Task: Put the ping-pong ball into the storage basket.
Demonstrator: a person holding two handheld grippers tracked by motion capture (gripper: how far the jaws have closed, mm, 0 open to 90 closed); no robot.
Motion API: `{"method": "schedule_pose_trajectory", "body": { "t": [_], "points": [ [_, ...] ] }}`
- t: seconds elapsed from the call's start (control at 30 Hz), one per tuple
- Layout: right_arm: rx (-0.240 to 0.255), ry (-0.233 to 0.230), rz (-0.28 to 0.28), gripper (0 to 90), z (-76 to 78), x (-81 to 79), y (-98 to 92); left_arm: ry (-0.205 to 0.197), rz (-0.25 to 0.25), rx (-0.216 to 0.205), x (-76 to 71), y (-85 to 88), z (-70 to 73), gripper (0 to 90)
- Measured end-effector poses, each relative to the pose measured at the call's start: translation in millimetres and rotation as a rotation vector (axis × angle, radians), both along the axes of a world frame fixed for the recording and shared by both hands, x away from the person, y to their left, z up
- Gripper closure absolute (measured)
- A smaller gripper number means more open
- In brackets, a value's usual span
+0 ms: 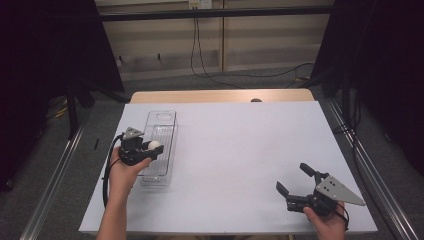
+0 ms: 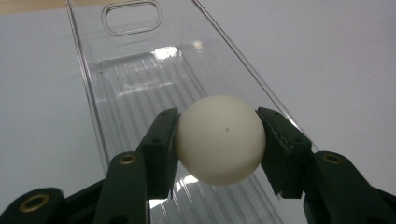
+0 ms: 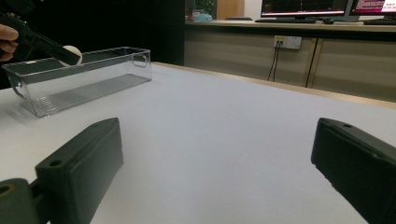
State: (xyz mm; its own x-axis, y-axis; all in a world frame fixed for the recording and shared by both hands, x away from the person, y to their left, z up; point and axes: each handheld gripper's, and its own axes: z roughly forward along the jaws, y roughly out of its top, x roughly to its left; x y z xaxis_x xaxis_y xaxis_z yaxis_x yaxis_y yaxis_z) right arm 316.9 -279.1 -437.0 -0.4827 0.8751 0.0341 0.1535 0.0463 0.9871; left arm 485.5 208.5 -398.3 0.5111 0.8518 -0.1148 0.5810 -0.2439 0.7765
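My left gripper (image 1: 151,146) is shut on a white ball (image 1: 154,145), held just above a long clear plastic bin (image 1: 165,117) at the table's left. In the left gripper view both black pads press the ball (image 2: 219,140) from either side, with the bin's ribbed floor (image 2: 140,88) below it. The right gripper view shows the ball (image 3: 73,54) at the bin's top rim (image 3: 100,52). My right gripper (image 1: 296,177) rests near the front right corner of the table, jaws wide open with nothing between them.
The white tabletop (image 1: 240,150) stretches between the two hands. A wooden edge strip (image 1: 220,95) runs along the far side. Cables (image 1: 200,55) hang down the back wall, and dark curtains flank the table.
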Motion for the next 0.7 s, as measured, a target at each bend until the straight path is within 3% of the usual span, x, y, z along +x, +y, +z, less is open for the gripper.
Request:
{"method": "schedule_pose_trajectory", "body": {
  "t": [0.6, 0.7],
  "points": [
    [0.008, -0.002, -0.007, 1.7, 0.6, -0.1, 0.2, 0.01, -0.008, 0.025, -0.2, 0.4, -0.5, 50.6],
    [0.009, -0.004, -0.011, 1.7, 0.5, 0.1, 0.0, 0.008, -0.006, 0.012, -0.4, -0.1, -0.9, 50.6]
  ]
}}
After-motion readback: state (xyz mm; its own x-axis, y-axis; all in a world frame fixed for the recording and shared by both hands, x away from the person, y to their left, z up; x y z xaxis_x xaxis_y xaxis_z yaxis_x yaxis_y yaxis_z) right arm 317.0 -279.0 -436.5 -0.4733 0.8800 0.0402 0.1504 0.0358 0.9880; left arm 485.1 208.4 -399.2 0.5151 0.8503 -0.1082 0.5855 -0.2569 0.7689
